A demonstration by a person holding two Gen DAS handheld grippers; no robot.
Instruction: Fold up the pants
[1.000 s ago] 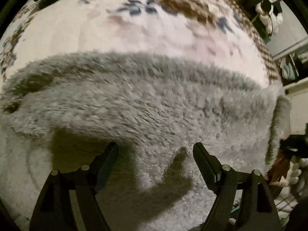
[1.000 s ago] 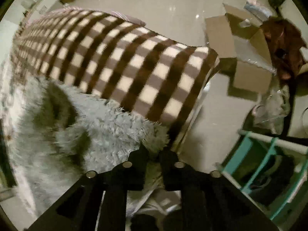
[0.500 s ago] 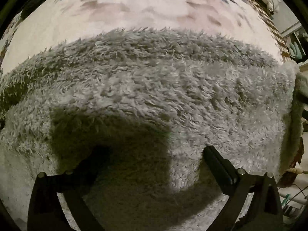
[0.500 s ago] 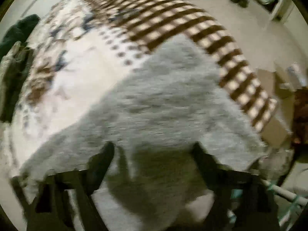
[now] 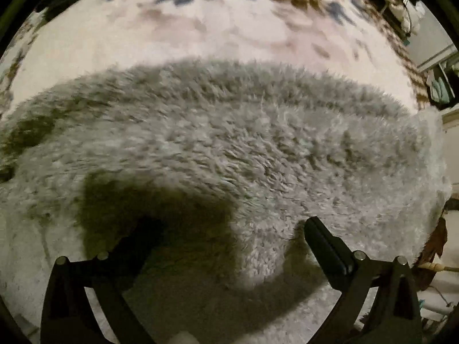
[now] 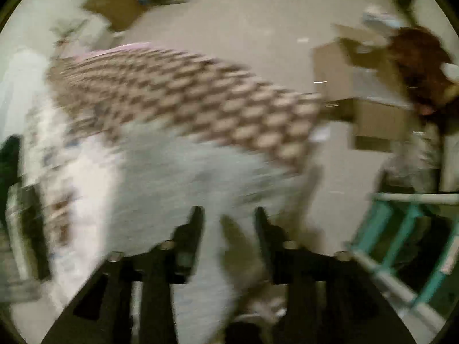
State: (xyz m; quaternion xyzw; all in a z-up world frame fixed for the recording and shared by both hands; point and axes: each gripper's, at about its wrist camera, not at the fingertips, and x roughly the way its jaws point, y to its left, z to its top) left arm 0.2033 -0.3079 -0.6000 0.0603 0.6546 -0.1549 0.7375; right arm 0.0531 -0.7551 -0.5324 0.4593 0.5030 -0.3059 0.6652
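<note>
Overhead, left fingers point(image 5: 229, 235) wide, empty; right fingers point(image 6: 228, 218) opening over fuzzy grey pants point(image 5: 229, 143).

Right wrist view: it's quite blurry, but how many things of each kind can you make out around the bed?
Grey fluffy pants: 1
Checked brown blanket: 1
Cardboard boxes: 2 at least; the other is at the far wall
Teal rack: 1
Reddish-brown garment: 1
Total: 6, as far as the blur allows.
</note>
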